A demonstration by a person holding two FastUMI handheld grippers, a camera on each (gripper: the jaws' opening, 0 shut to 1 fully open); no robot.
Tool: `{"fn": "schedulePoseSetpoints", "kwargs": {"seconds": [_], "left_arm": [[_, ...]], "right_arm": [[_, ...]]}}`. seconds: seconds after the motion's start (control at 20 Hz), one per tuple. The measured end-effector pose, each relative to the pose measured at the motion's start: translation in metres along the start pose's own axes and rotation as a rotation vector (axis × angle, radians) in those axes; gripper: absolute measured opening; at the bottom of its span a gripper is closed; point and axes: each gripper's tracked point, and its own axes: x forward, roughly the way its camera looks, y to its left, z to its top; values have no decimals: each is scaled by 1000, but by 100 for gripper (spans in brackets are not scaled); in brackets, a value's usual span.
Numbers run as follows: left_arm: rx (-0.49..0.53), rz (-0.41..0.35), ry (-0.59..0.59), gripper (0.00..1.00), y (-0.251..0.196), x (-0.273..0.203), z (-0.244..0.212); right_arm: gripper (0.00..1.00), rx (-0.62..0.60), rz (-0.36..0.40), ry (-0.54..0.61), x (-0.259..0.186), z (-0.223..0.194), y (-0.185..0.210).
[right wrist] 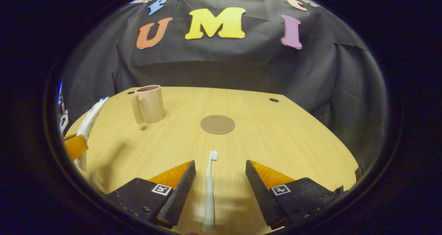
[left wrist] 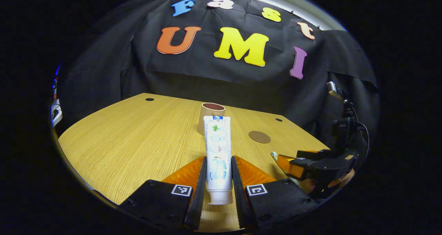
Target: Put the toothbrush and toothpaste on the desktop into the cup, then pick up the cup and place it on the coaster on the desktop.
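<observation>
Left claw is closed on the toothpaste tube, both fingers pressing its sides low down near the cap end, tube pointing forward toward the cup; in the right gripper view the tube shows at the far left edge, seemingly lifted off the tabletop, though I cannot tell for sure. Right claw is wide open, fingers standing either side of the toothbrush without touching it; the toothbrush lies flat on the tabletop, bristle head pointing away toward the coaster. Cup stands upright with its handle showing, well apart from the coaster and left of it in the right gripper view; it looks empty as far as the rim shows, inside mostly hidden. Coaster is bare. Handling guess: tube is light and soft and squashes under grip, so holding near the stiffer cap shoulder makes sense; its glossy skin may slip. Toothbrush is light, stiff, thin and low on the wood, so it is best taken mid-handle with the fingers closing squarely, or it may roll or skid. Cup looks like light plastic and tippy once long items lean in it; take it by the wall or handle. Nothing stands between the tube and the cup; the other gripper sits near on the right, so there is some risk of the arms crossing.
</observation>
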Motion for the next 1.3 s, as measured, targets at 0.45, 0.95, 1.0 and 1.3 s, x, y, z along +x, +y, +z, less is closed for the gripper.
{"fn": "schedulePoseSetpoints", "kwargs": {"seconds": [0.45,0.95,1.0,1.3], "left_arm": [[-9,-27,18,43,-5,-3,-5],[-8,-1,36,43,5,3,-11],[-8,0,36,43,6,3,-11],[-2,9,37,43,7,2,-10]], "right_arm": [[45,87,71,92,8,-13,8],[1,68,74,62,-4,-14,2],[1,65,70,54,-7,-14,0],[0,28,59,-47,-38,3,-2]]}}
